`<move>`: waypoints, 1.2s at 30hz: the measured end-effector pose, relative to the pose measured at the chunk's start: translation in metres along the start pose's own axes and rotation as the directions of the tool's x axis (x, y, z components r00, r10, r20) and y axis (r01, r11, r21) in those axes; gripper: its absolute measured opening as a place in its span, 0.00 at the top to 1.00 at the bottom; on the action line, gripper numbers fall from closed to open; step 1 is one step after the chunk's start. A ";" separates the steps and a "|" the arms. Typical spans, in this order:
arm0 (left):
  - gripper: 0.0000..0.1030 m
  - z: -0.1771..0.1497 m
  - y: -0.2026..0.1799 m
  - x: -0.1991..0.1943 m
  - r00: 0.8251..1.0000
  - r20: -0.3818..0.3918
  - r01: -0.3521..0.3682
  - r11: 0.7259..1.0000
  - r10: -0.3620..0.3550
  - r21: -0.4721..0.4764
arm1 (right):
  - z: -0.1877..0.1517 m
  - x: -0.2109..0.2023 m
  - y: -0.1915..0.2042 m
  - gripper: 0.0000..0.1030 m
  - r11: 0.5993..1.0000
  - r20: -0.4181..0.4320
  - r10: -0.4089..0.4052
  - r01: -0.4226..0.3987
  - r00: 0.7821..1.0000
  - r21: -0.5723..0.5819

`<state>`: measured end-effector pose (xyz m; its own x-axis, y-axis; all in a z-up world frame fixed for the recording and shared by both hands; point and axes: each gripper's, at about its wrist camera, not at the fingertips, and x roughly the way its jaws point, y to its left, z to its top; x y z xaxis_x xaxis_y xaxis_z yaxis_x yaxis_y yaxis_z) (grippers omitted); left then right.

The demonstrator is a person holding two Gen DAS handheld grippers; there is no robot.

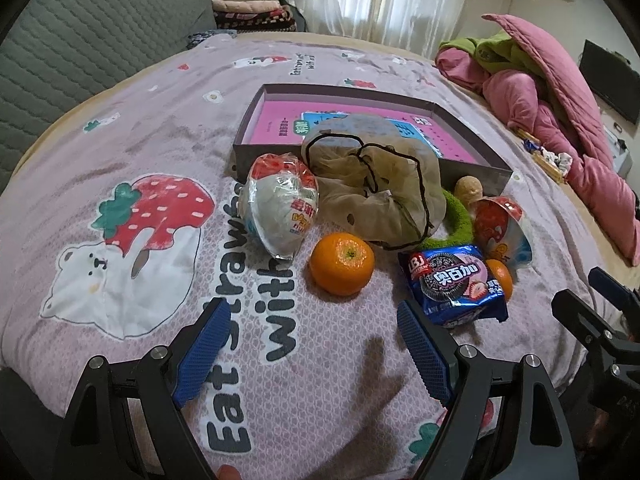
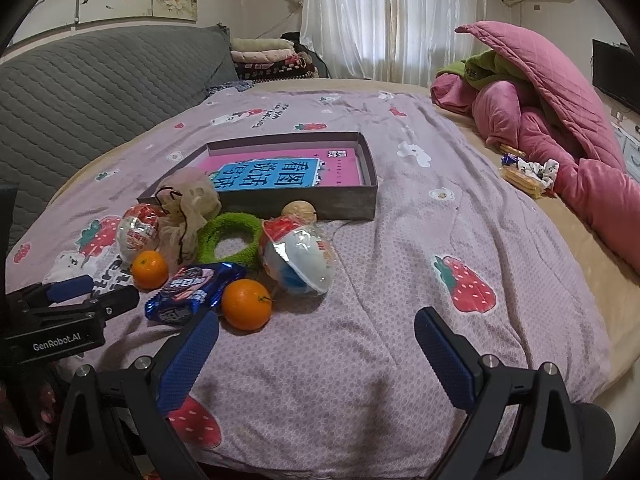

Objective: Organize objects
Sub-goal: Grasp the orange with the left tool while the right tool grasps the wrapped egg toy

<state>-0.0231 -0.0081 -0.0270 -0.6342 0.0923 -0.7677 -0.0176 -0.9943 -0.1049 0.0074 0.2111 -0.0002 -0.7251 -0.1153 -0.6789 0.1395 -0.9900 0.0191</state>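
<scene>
A shallow grey box [image 1: 472,170] [image 2: 340,202] with a pink book inside lies on the bed. In front of it lie a beige mesh drawstring bag [image 1: 380,196] [image 2: 188,204], a green fuzzy ring [image 2: 230,240], a walnut [image 2: 299,210], two wrapped egg-shaped toys [image 1: 282,208] [image 2: 298,254], two oranges [image 1: 342,263] [image 2: 246,304] and a blue cookie packet [image 1: 454,282] [image 2: 192,292]. My left gripper [image 1: 310,346] is open and empty, just short of the nearer orange. My right gripper [image 2: 316,350] is open and empty, right of the other orange.
A pink quilt pile [image 2: 540,112] with a green blanket lies at the bed's right side, with snack packets [image 2: 524,176] beside it. A grey quilted headboard [image 2: 100,92] is at the left. Folded blankets [image 2: 264,56] are stacked at the back.
</scene>
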 end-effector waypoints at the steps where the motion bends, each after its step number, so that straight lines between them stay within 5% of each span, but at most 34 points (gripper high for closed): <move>1: 0.17 0.001 0.000 0.002 1.000 -0.005 0.005 1.000 -0.005 0.002 | 0.000 0.002 -0.001 0.04 1.000 -0.001 -0.002 0.002 1.000 0.000; 18: 0.17 0.009 0.003 0.026 0.995 -0.050 0.083 0.996 -0.084 -0.023 | 0.010 0.025 -0.007 0.06 1.000 -0.017 -0.008 0.008 1.000 -0.014; 36: 0.45 0.020 0.002 0.043 0.990 -0.075 0.117 0.993 -0.118 -0.020 | 0.030 0.051 -0.008 0.08 0.998 -0.025 -0.021 0.020 0.999 -0.051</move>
<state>-0.0655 -0.0072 -0.0477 -0.5676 0.2126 -0.7954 -0.0763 -0.9755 -0.2062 -0.0505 0.2107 -0.0128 -0.7111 -0.0925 -0.6969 0.1596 -0.9867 -0.0319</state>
